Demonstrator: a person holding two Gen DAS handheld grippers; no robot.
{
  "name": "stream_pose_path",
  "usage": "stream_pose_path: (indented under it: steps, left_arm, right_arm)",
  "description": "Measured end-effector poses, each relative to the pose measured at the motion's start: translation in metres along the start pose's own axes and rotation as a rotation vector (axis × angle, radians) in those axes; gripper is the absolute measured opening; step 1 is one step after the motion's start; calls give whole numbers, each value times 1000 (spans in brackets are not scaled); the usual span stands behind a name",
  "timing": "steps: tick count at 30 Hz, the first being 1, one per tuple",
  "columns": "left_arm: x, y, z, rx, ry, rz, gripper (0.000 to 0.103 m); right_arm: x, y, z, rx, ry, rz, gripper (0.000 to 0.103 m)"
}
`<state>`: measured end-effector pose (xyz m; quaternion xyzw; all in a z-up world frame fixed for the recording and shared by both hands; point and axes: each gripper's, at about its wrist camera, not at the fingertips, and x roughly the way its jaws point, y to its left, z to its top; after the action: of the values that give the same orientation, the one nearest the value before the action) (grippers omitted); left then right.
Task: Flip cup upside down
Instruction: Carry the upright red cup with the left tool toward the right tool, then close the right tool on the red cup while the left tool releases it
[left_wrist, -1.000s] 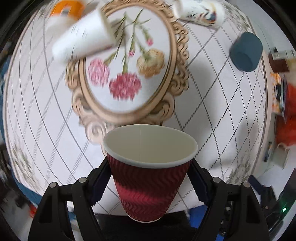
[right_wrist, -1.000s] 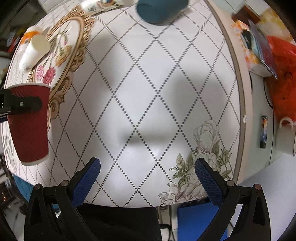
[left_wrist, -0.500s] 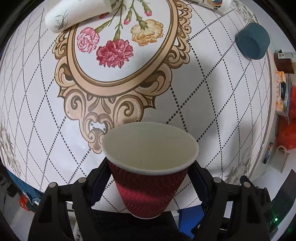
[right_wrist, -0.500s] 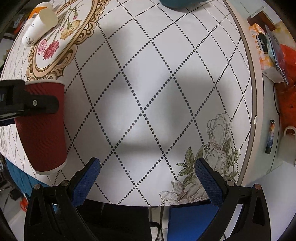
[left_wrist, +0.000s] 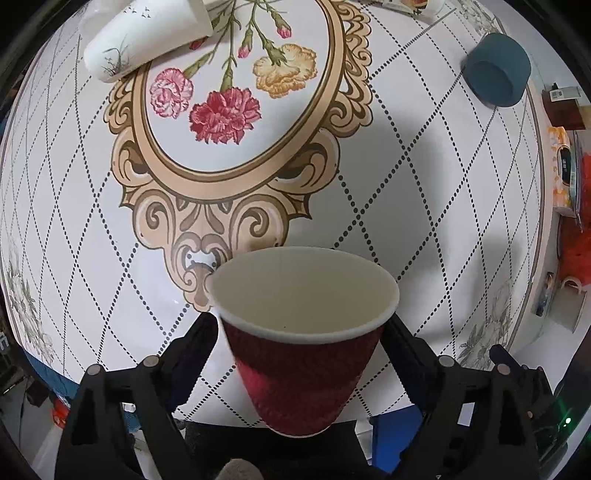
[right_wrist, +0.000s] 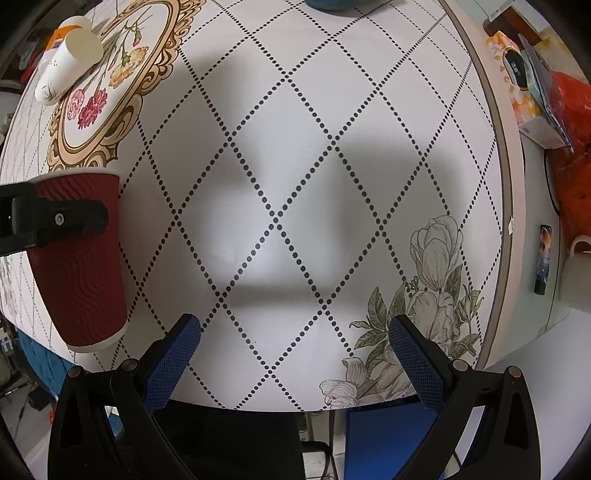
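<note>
The left gripper (left_wrist: 303, 343) is clamped on the dark red ribbed paper cup (left_wrist: 301, 354), held mouth-up above the near edge of the white patterned desk (right_wrist: 314, 184). The right gripper (right_wrist: 295, 354) hangs with fingers spread apart, the cup well to its left.

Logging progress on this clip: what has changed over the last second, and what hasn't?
The left gripper carried the red cup toward the table's near edge, the white cup receding. No grasp or release. The cup remains clamped, mouth up, not yet flipped; the right gripper stays open and empty.
</note>
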<state>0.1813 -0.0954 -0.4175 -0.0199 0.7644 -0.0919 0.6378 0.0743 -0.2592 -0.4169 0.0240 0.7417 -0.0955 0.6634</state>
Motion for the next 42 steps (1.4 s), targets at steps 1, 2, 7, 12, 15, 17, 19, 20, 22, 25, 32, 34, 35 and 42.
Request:
stream_pose_path:
  steps: [1, 2, 7, 12, 15, 17, 19, 20, 22, 25, 32, 34, 35, 42]
  left_arm:
    - [-3, 1, 0, -1, -8, -2, 89]
    - [-5, 2, -1, -4, -11, -5, 89]
    - [-28, 13, -7, -19, -55, -18, 90]
    - [-61, 34, -22, -32, -131, -4, 90]
    - [-80, 50, -37, -43, -175, 19, 90]
    - [-87, 61, -46, -47, -197, 38, 90]
    - [-92, 71, -56, -52, -215, 59, 90]
    - [-93, 75, -59, -53, -221, 67, 90]
    - [-92, 83, -69, -53, -231, 90, 90]
    - [-84, 99, -78, -60, -223, 121, 90]
    - [-62, 128, -91, -85, -195, 139, 90]
    - [-59, 133, -93, -89, -192, 139, 90]
    - [-58, 134, -94, -87, -191, 140, 90]
    - [-52, 141, -95, -78, -182, 147, 90]
  right_arm:
    - [-2, -1, 1, 3, -2, 2, 103]
    - [-7, -3, 2, 6, -4, 3, 103]
    - [-42, -6, 5, 38, -34, 42, 103]
    - [-69, 7, 0, 45, -67, 91, 103]
    - [-84, 20, -6, 39, -85, 121, 103]
    - [-86, 30, -17, 31, -97, 135, 103]
    - [-88, 40, -20, 28, -103, 145, 103]
    - [-89, 44, -20, 28, -103, 151, 103]
    - [-85, 55, -21, 31, -100, 158, 103]
    - [-76, 71, -15, 43, -100, 158, 103]
    - [-55, 89, -6, 65, -77, 150, 78]
    - [-51, 91, -7, 68, -70, 147, 71]
    - [-49, 92, -7, 70, -66, 147, 69]
    - [-45, 95, -10, 74, -65, 134, 66]
